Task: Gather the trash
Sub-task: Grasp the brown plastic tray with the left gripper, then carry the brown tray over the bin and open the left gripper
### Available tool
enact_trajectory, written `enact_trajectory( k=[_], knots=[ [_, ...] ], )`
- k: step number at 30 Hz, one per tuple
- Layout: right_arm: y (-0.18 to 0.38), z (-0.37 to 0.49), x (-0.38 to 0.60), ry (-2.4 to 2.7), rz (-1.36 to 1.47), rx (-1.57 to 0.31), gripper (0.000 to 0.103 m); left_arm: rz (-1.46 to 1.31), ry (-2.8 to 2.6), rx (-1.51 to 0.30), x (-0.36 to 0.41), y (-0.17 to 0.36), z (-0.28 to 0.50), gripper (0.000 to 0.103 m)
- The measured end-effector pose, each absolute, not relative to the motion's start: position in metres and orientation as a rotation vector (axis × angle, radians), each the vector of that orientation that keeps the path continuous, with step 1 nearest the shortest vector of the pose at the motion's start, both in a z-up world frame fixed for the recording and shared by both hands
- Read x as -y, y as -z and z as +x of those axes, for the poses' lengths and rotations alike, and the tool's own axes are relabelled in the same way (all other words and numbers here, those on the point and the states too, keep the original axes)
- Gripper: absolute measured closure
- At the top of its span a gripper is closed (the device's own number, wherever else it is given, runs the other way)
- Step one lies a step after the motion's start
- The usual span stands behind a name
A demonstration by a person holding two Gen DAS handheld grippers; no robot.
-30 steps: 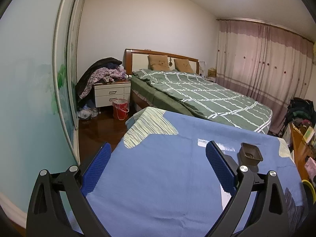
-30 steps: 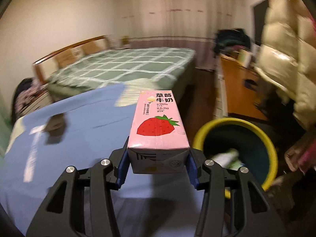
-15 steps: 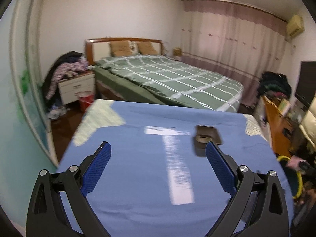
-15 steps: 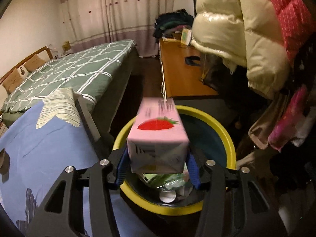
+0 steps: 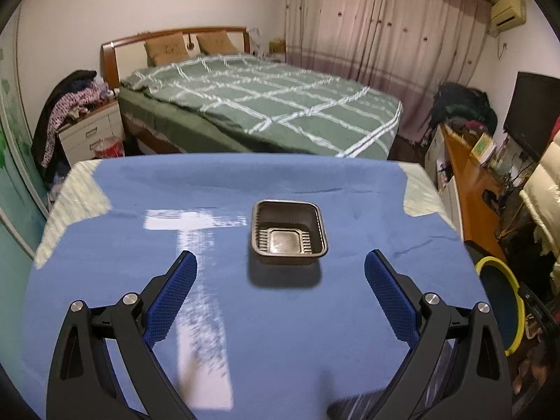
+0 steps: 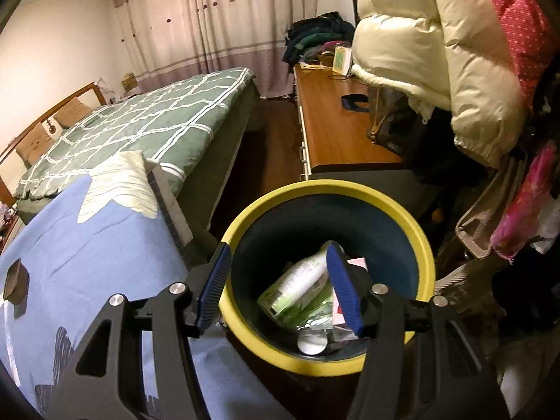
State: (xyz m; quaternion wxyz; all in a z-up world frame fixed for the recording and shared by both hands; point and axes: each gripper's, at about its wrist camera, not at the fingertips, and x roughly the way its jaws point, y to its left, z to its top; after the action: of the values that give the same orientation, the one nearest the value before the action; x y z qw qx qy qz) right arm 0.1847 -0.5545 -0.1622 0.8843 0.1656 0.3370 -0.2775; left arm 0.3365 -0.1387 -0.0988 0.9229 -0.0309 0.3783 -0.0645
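A dark plastic tray [image 5: 288, 232] sits empty on the blue tablecloth [image 5: 217, 315]. My left gripper [image 5: 280, 273] is open and empty, hovering just short of the tray. My right gripper [image 6: 278, 273] is open and empty above the yellow-rimmed bin [image 6: 425, 245] beside the table. In the bin lie a green-white bottle [image 6: 297, 283], the pink strawberry milk carton [image 6: 339, 309] partly hidden behind my right finger, and other scraps. The tray also shows at the far left of the right wrist view [image 6: 15, 285]. The bin's rim shows at the right edge of the left wrist view [image 5: 514, 280].
A green checked bed [image 5: 266, 105] stands beyond the table. A wooden desk [image 6: 336, 122] runs along the right wall, with a bag and hanging coats [image 6: 420, 45] close over the bin. A nightstand [image 5: 91, 136] with clothes stands at the far left.
My right gripper swung over the bin, opened, and the pink milk carton dropped inside. My left gripper turned right and closer, bringing the dark tray between its fingers' line.
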Motion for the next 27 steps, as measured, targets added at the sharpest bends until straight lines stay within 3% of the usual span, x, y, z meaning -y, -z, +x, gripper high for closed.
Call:
enact_trajectory(
  k=[19,20,24,27],
  knots=[
    [0.161,0.187,0.549,0.526,0.359,-0.711,0.048,0.0,0.054,-0.953,0.165,0.16,0.448,0.008],
    [0.161,0.187,0.549,0.524,0.361,-0.713,0.048,0.001,0.052,-0.96,0.166,0.161,0.452,0.009],
    [0.159,0.185,0.548,0.52,0.368,-0.705,0.048,0.007,0.058,-0.982,0.166,0.165,0.46,0.032],
    [0.153,0.18,0.548,0.511,0.375,-0.691,0.048,0.006,0.077,-0.982,0.166,0.162,0.459,0.035]
  ],
)
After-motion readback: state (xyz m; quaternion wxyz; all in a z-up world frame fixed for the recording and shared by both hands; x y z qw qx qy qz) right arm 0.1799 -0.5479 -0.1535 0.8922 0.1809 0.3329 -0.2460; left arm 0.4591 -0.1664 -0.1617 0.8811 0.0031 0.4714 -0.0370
